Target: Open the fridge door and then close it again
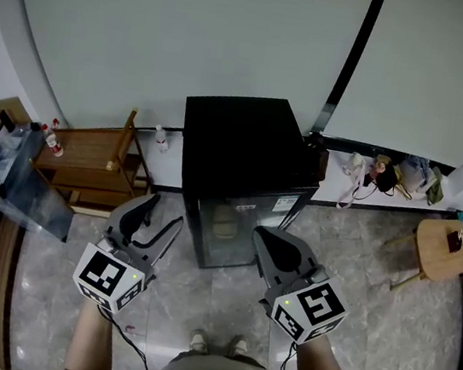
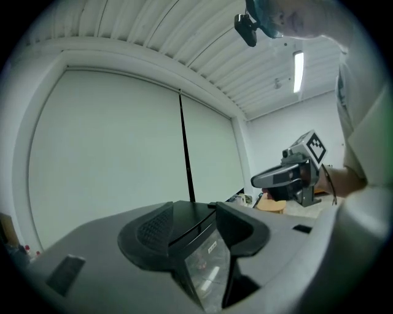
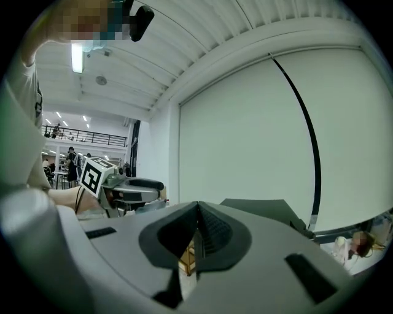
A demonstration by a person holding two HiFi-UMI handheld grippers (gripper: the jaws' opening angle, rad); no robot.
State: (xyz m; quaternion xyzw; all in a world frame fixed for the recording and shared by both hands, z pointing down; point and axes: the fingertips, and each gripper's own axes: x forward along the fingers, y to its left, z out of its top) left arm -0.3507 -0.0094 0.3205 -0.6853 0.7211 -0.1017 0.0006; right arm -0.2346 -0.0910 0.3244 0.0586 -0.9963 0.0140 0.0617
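Fridge (image 1: pixel 239 134) upright on the floor against the back wall, between a wooden chair (image 1: pixel 89 159) and a cluttered sill (image 1: pixel 388 173). Long axis vertical; black top seen from steeply above; glass door (image 1: pixel 229 227) facing the person, towards the bottom of the head view, and lying flush with the body (shut, as far as can be seen).

Left gripper (image 1: pixel 167 211) just beside the door's left edge in the head view, clear of it, jaws standing apart with nothing pressed between the pads. In the left gripper view only the fridge's top corner and a slice of glass showing in the gap, both sides covered by the jaws.

Right gripper (image 1: pixel 263 235) in front of the door's lower right corner, hiding that corner; jaws closed tight on each other, holding nothing (a thin seam in the right gripper view).

No handle to be made out on the door. Contents behind the glass too dim to name. Small label at the door's upper right too small to read. Wooden stool (image 1: pixel 442 246) well apart at the right.
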